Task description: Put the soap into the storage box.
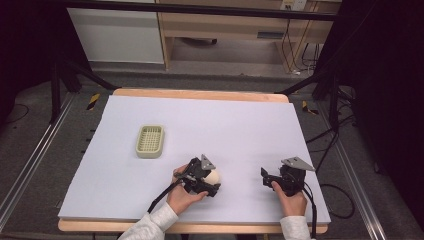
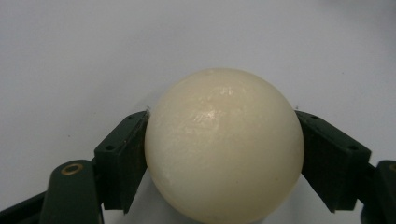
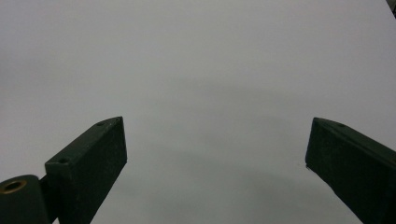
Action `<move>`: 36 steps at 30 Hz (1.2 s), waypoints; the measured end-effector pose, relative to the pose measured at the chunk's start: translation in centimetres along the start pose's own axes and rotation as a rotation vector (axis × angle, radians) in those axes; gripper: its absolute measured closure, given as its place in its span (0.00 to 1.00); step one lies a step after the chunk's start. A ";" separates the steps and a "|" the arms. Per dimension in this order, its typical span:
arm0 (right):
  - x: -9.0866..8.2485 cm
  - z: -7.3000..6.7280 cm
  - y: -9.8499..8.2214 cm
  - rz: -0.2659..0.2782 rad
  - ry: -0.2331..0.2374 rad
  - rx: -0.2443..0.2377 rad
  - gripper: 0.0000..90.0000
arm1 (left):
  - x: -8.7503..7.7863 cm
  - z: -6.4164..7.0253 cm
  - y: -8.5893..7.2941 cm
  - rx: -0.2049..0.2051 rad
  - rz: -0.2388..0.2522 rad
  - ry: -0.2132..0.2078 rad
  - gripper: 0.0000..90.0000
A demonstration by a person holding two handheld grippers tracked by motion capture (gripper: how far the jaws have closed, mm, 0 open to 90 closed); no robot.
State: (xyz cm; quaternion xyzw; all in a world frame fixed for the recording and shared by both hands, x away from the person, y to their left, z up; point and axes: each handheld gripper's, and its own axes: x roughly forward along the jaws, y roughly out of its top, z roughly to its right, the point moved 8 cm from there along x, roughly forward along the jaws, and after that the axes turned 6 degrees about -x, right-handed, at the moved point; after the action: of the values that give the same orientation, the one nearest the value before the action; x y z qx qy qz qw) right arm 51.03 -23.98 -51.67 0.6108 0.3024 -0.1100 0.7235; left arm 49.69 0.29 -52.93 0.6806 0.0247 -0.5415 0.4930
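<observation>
A: We are closing the left gripper (image 2: 224,154) on the cream-coloured ball (image 2: 223,147), and in the left gripper view both pads are meeting its sides at about its widest line. That is where we are wanting them, since a smooth round thing is likely to squirt out if we are squeezing above or below the middle.

B: Agreed. The ball (image 1: 213,176) is sitting on the white table sheet (image 1: 200,120), near the front edge and a little left of centre. We are judging that a slow, straight lift is the safest way up, with no extra squeeze.

A: The slotted tray (image 1: 150,141) is lying well apart from it, farther back on the left. If we are carrying the ball there, we are keeping the jaws level so the ball is not rolling forward between them.

B: As for pose, our left hand (image 1: 182,197) is coming in from the near edge, holding the gripper low and angled towards the right. The right gripper (image 1: 270,179) is resting low over bare sheet at the front right, its jaws standing wide apart with nothing between them.
</observation>
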 end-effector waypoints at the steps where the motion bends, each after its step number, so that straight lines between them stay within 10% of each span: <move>1: 0.0 0.0 0.0 0.002 0.002 0.004 0.06 | 0.0 0.0 0.0 -0.001 0.001 0.002 0.25; 36: 0.0 -0.2 0.1 0.007 0.004 -0.004 0.07 | -3.2 -1.7 0.3 -0.008 0.021 0.018 0.25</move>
State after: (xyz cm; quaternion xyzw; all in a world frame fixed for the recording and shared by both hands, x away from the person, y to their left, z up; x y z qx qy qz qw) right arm 51.01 -23.76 -51.58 0.6106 0.3020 -0.1057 0.7244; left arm 49.77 2.89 -50.44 0.6838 0.0241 -0.5300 0.5010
